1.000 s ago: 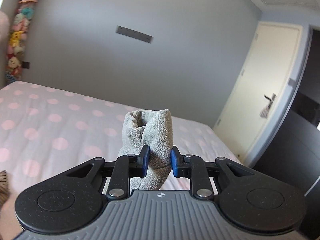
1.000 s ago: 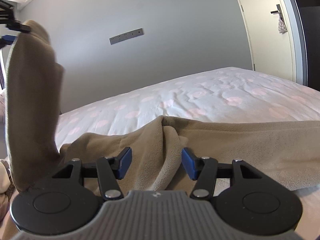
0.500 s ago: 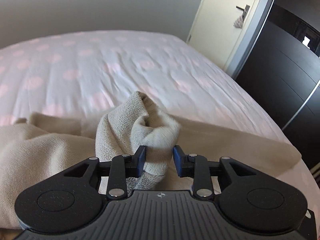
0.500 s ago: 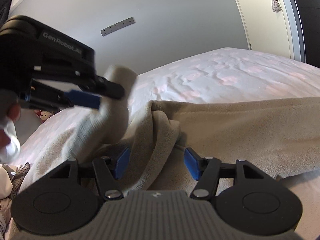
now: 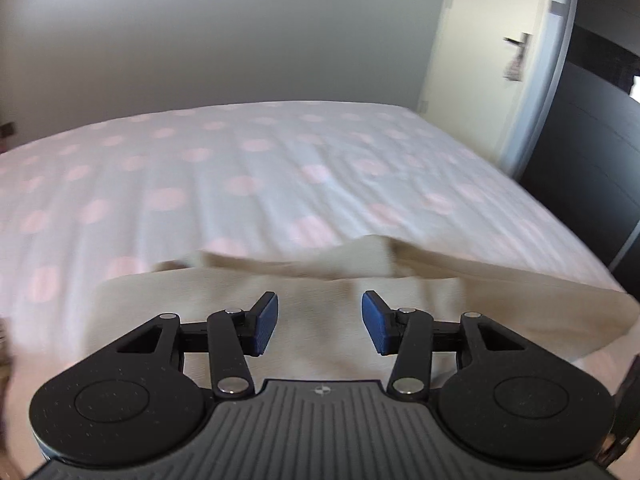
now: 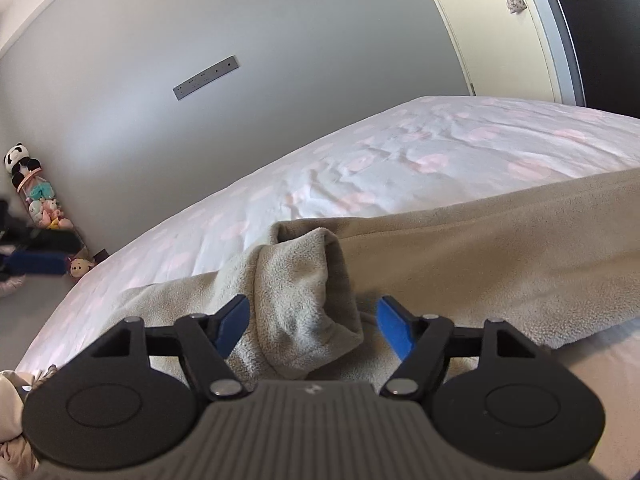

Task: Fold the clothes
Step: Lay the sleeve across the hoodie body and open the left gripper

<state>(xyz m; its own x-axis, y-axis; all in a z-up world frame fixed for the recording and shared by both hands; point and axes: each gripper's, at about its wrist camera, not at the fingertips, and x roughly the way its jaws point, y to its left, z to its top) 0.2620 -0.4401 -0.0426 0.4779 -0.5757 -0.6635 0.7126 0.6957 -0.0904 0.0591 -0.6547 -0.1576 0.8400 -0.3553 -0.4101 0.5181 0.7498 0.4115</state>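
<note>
A beige fleece garment [image 5: 460,292] lies spread on the near part of the bed. My left gripper [image 5: 319,320] hovers low over it. Its jaws are opening, and nothing is between the blue pads [image 5: 266,322]; the cloth lies flat beneath them. In the right wrist view the same garment [image 6: 500,248] has a bunched fold [image 6: 304,280] rising between the fingers of my right gripper [image 6: 312,320]. Those jaws are opening too. The right pad [image 6: 394,328] stands apart from the fold, so the fold rests loose between them.
The bed [image 5: 240,168] has a white sheet with pink dots and stretches away to a grey wall. A cream door [image 5: 480,52] and a dark wardrobe [image 5: 592,140] stand at the right. Plush toys [image 6: 36,196] hang at the far left, and other clothes [image 6: 12,392] lie bottom left.
My left gripper came down from mid-air with the fleece end, let it go onto the garment and opened. My right gripper's jaws widened around the fold, and it barely moved.
</note>
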